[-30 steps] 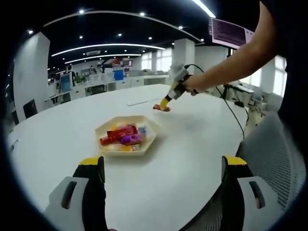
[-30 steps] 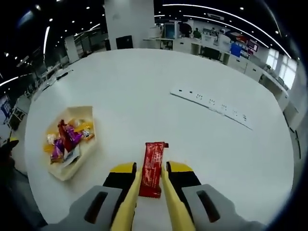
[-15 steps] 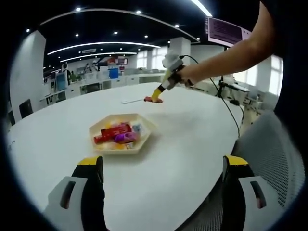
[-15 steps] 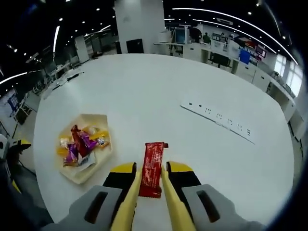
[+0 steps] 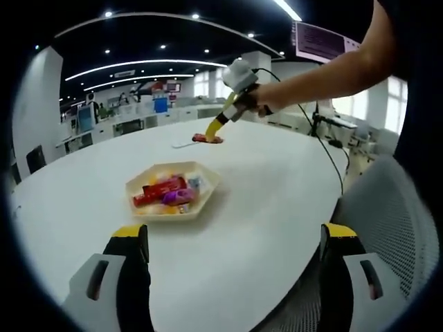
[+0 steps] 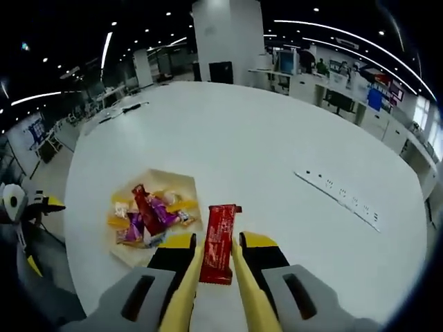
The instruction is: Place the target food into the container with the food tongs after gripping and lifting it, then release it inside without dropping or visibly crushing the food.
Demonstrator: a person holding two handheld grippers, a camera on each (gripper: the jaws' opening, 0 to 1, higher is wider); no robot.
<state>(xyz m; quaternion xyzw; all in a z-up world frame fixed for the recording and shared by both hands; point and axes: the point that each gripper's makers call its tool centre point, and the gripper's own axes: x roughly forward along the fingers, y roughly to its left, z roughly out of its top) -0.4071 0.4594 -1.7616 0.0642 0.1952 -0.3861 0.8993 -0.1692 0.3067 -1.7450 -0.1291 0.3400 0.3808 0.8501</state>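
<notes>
Two yellow tong blades on my right gripper (image 6: pixel 214 266) pinch a red snack bar (image 6: pixel 219 242), lifted above the white table (image 6: pixel 277 152). My hexagonal tray (image 6: pixel 173 183) of wrapped sweets sits at ten o'clock of it. My left gripper (image 5: pixel 232 238) hangs wide apart, holding nothing.

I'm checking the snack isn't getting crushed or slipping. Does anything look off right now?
Nothing stands out. The red snack bar sits straight between the yellow tongs of the right gripper, its wrapper flat and unbent. The tray of snacks lies level on the white table, with nothing spilled around it.
</notes>
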